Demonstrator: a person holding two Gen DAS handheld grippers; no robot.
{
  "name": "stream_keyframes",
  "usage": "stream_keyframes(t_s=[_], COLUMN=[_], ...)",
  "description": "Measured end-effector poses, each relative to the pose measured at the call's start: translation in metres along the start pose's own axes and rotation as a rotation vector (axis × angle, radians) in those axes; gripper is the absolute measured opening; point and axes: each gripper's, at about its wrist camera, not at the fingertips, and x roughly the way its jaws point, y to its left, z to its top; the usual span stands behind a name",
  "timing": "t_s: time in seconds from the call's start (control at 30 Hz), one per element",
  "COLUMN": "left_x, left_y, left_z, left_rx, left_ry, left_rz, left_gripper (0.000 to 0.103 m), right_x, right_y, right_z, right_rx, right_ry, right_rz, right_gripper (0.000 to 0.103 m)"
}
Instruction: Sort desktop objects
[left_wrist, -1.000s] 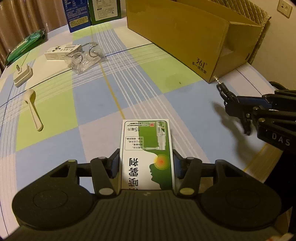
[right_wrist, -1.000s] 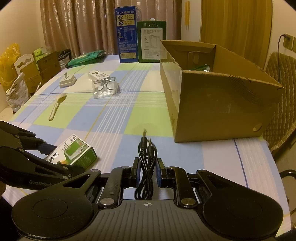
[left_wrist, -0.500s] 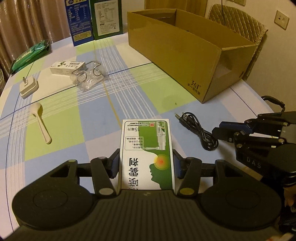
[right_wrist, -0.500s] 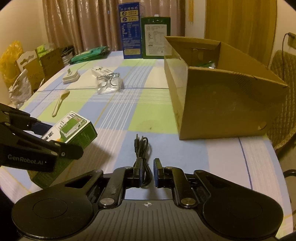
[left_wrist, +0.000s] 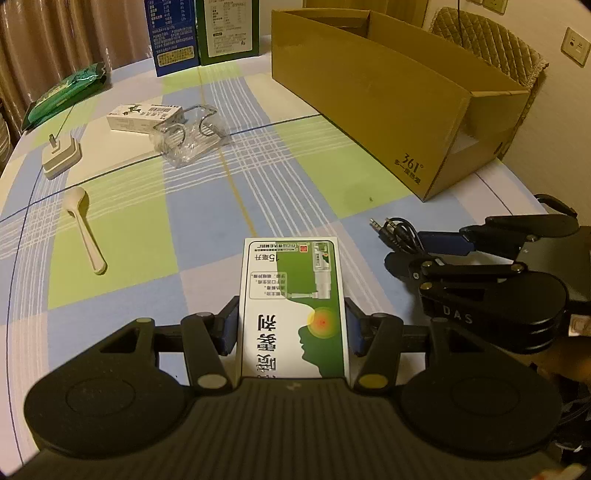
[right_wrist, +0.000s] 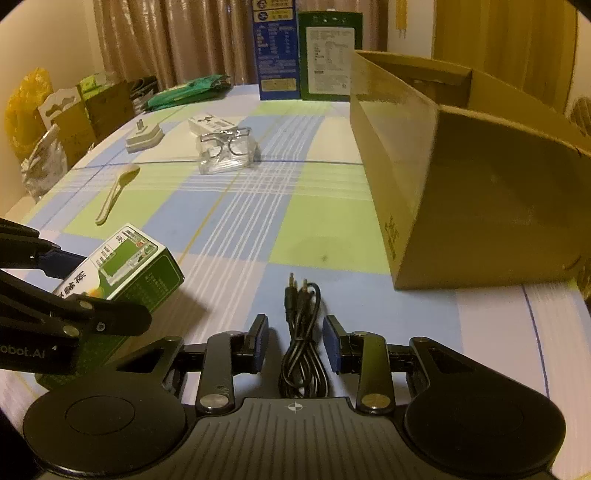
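The left gripper (left_wrist: 291, 328) is clamped on both sides of a green and white box (left_wrist: 293, 306), holding it flat. The right gripper (right_wrist: 293, 341) has its blue-padded fingers (right_wrist: 258, 341) spread apart, touching nothing.

Count: 1 cardboard box (left_wrist: 388, 96), 2 small cartons (left_wrist: 293, 306), 2 tall cartons (left_wrist: 173, 33), 1 spoon (left_wrist: 85, 230), 1 cable (right_wrist: 303, 343), 1 charger (left_wrist: 61, 157), 1 bagged glasses (left_wrist: 190, 134), 1 green packet (left_wrist: 66, 94).

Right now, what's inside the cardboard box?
Mostly hidden. The cardboard box is open-topped, but its near walls block the floor; only bare inner walls show, so the contents cannot be told.
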Motion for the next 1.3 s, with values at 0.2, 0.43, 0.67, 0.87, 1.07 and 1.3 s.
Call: stream_keyframes(t_s=[0.2,0.43,0.67,0.87,1.07,1.3], left_x=[-0.002,-0.020,-0.039,-0.048,-0.045,-0.023], left_y=[0.000,-0.013,-0.035,-0.067,-0.101,-0.119], left_z=[0.002,0.019,0.053,0.101,0.146,0.193], left_rx=[-0.001,0.019,0.017,0.033,0.046,0.016], left_ry=[-0.010,-0.059,-0.109,-0.154,-0.187,-0.198], left_rz=[-0.007,-0.016,-0.068,-0.125,-0.162,-0.178], left_gripper=[0.050,0.050,0.050,0.050,0.050,0.050], right_x=[-0.009,-0.046,-0.091,-0.125,-0.133,-0.121], right_y=[0.000,-0.006,-0.028,-0.064,-0.111,-0.154], right_z=[-0.001,0.011,0.034,0.063,0.098,0.128], right_rx=[0.000,0.023,0.069,0.105,0.136,0.158], right_ry=[-0.012,-0.092,-0.176,-0.252,-0.288,-0.297], right_rz=[-0.017,-0.036,-0.060,-0.085,-0.108,-0.124], right_gripper=[0.011,0.011,0.011,0.011,0.012,0.012])
